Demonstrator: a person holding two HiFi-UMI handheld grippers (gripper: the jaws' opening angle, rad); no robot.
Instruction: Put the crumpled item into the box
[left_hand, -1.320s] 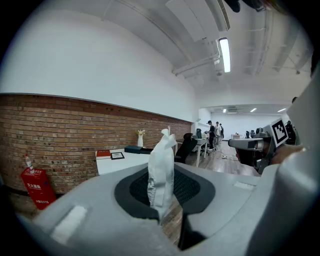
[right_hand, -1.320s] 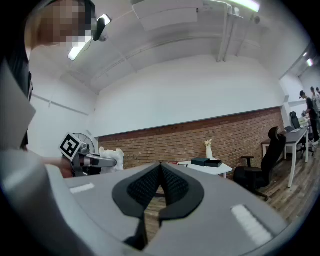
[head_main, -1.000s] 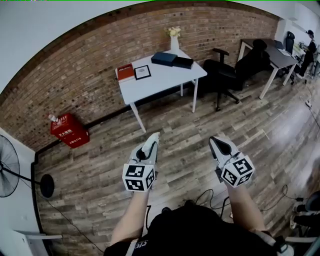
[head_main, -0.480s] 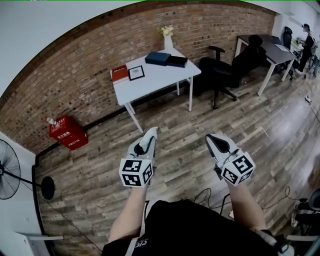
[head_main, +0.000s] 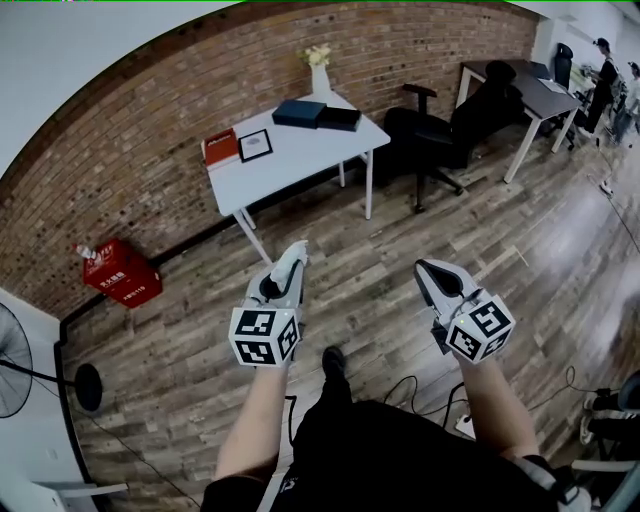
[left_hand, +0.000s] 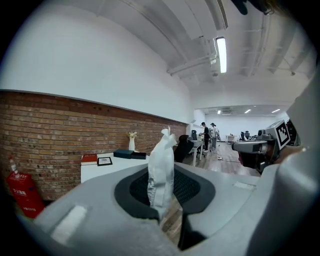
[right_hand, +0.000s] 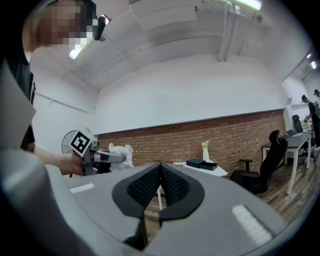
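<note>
My left gripper (head_main: 294, 254) is shut on a crumpled white paper item (left_hand: 161, 155), which stands upright between its pads. From the right gripper view the same item (right_hand: 121, 154) shows at the left gripper (right_hand: 111, 158). My right gripper (head_main: 426, 269) is shut with nothing between its pads (right_hand: 150, 184). Both grippers are held out over the wooden floor. Ahead stands a white table (head_main: 290, 160) with a dark blue box (head_main: 300, 112) and a black box (head_main: 338, 118) on it near a vase (head_main: 320, 72).
A red book (head_main: 220, 146) and a framed picture (head_main: 255, 144) lie on the table's left end. A black office chair (head_main: 430, 135) and a desk (head_main: 525, 95) stand to the right. A red crate (head_main: 118, 275) and a fan (head_main: 15, 370) are at the left. Cables (head_main: 410, 390) lie on the floor.
The table has shifted left and closer in the head view as the person walks on. A foot now shows between the arms. Both grippers keep their hold and spacing.
</note>
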